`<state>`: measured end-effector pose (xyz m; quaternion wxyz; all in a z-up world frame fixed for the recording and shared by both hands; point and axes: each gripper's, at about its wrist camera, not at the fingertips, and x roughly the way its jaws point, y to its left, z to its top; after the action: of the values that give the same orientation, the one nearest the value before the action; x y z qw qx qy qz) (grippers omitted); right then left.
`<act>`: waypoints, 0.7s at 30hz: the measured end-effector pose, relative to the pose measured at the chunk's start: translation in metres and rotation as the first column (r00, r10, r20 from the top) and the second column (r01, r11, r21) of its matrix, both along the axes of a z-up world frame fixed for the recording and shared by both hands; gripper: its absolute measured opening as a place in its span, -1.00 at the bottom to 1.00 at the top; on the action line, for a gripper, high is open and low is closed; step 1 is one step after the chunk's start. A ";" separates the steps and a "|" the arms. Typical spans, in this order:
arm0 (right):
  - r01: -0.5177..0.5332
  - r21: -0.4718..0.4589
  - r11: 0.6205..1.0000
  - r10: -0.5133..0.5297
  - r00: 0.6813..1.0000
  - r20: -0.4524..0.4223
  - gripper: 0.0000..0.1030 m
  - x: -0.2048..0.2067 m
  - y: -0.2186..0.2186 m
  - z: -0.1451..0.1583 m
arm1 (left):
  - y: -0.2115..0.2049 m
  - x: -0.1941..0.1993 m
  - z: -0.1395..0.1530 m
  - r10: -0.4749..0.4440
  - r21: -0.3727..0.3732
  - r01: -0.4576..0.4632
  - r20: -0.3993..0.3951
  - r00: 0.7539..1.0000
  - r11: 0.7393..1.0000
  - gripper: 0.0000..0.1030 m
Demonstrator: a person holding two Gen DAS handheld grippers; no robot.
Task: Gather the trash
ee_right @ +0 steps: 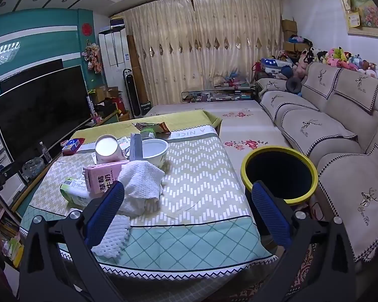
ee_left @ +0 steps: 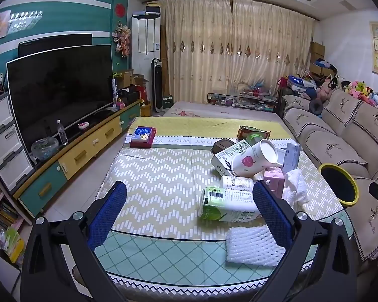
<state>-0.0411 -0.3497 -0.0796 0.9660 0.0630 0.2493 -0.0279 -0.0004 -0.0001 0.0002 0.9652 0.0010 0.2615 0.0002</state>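
- Left wrist view: the left gripper (ee_left: pixel 189 211) hovers above the near end of the table (ee_left: pixel 163 176), jaws spread wide and empty. A green-and-white carton (ee_left: pixel 226 205) lies on its side just ahead, nearer the right-hand finger, its long axis running across the view. More litter is piled behind it.
- Right wrist view: the right gripper (ee_right: pixel 187 211), also wide open and empty, points between a crumpled white tissue (ee_right: pixel 141 183) on the left and the yellow-rimmed bin (ee_right: pixel 279 175) on the right, beside the table. This hand is nearer the bin.
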 end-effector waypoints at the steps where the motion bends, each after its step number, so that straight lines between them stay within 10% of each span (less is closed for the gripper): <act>1: -0.001 0.000 1.000 0.001 1.000 0.000 0.87 0.000 0.000 0.000 | 0.000 0.000 0.000 0.000 -0.003 0.000 -0.001 1.000 1.000 0.92; 21: -0.007 0.004 1.000 0.007 1.000 -0.005 0.87 0.001 0.003 -0.003 | 0.002 -0.002 -0.002 -0.001 -0.031 0.001 -0.012 1.000 1.000 0.92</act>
<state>-0.0404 -0.3465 -0.0827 0.9653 0.0638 0.2520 -0.0243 -0.0024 0.0023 -0.0017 0.9636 -0.0137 0.2670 -0.0044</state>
